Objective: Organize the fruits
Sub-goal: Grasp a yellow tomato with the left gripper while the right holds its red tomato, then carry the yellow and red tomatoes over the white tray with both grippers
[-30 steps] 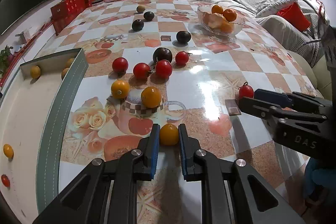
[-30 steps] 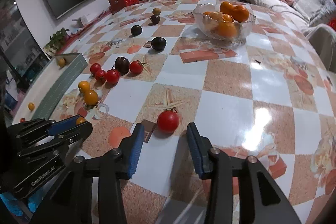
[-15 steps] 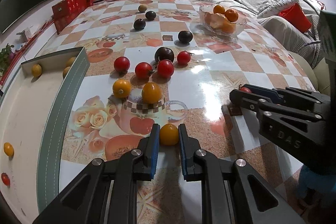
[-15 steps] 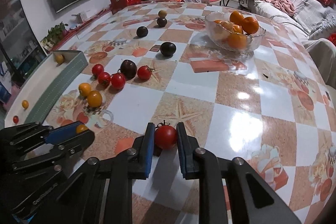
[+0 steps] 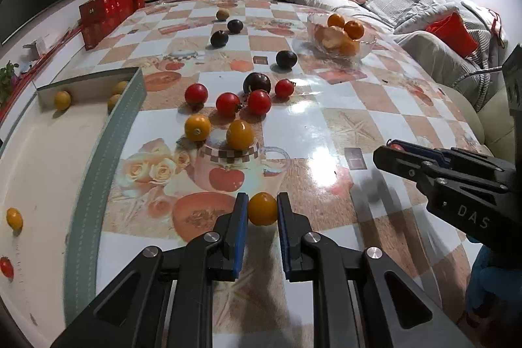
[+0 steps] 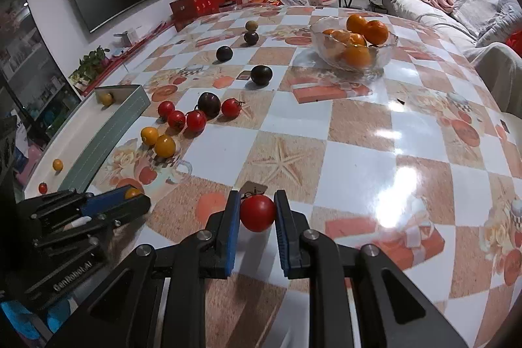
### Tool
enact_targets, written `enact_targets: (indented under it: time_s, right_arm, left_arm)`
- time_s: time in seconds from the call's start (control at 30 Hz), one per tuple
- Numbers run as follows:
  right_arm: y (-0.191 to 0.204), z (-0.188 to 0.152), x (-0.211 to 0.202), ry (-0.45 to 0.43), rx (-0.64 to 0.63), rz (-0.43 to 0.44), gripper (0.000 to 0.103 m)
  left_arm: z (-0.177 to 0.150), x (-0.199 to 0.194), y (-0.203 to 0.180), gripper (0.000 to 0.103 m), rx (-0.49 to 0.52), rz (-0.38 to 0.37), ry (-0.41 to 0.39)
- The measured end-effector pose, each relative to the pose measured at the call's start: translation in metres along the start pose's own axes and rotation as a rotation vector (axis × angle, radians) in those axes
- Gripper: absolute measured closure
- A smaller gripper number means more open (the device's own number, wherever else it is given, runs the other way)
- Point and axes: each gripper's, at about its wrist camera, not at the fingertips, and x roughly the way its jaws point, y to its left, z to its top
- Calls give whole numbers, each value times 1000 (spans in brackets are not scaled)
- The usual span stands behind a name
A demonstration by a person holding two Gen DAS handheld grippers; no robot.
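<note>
Your left gripper (image 5: 262, 212) clamps one round yellow tomato (image 5: 262, 208) over the glossy checkered worktop (image 5: 342, 106); your right gripper (image 6: 257, 214) clamps one smooth red tomato (image 6: 257, 213). Farther off lie two yellow tomatoes (image 5: 240, 134), four red, then a glass bowl (image 6: 354, 49) of oranges.

Glossy printed tablecloth (image 6: 359, 165), clear glass bowl (image 6: 385, 51), matt black plastic left gripper (image 5: 261, 211) with blue rubbery pads (image 5: 239, 227), smooth-skinned shiny red tomato (image 6: 257, 213).

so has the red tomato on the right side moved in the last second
Yes. The red tomato sat on the table beside a small dark card between open fingers; now the right gripper is shut on it and it appears lifted, hanging in front of that card.
</note>
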Motion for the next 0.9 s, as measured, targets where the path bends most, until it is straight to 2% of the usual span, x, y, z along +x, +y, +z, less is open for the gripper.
enact_targets:
  time_s: [0.3, 0.5, 0.7, 0.9]
  right_arm:
    - [0, -9, -8, 9, 36, 28, 81]
    - [16, -1, -22, -4, 19, 55, 81]
    - [53, 19, -29, -24, -27, 121, 81]
    - [107, 39, -19, -19, -98, 194, 81]
  left_arm:
    - [-4, -27, 6, 84, 10, -19, -27]
    - [-3, -54, 14, 84, 25, -33, -60]
    - [1, -81, 41, 84, 5, -8, -96]
    - [4, -95, 88, 84, -42, 76, -116]
